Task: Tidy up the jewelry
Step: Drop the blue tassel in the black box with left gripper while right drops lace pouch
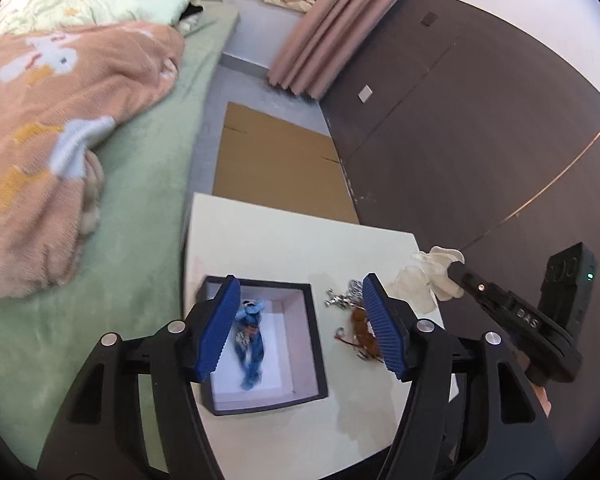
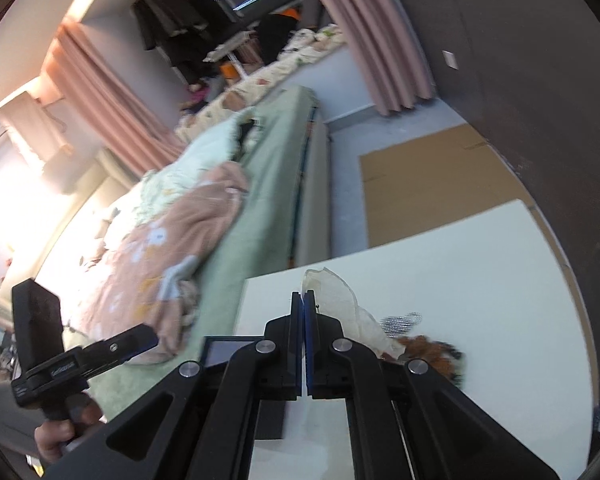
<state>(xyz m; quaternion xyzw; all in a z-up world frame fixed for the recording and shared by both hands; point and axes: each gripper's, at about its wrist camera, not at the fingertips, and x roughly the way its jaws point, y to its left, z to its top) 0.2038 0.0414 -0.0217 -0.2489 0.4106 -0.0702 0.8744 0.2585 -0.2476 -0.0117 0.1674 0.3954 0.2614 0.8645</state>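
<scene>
Below my left gripper (image 1: 298,328), whose blue pads are standing apart with nothing pressed between them, I am logging one black box (image 1: 318,360) with a pale lining, sitting open on the white table (image 1: 292,240). Inside it, just under the gripper's left pad, a blue fabric piece (image 1: 250,344) is lying lengthwise on the lining. Just off the right pad, outside the box, a small silver chain piece (image 1: 342,296) and a brown piece with thin wires (image 1: 362,334) are resting on the tabletop, close together. Further right, my right gripper (image 2: 304,300) is clamping shut on a translucent white fabric piece (image 2: 336,292), which is hanging crumpled from the fingertips above the table's far right corner. Beyond both grippers, a flat sheet of cardboard (image 1: 276,160) is lying on the floor, and a green bed with a pink blanket (image 1: 52,152) is running along the left side.
</scene>
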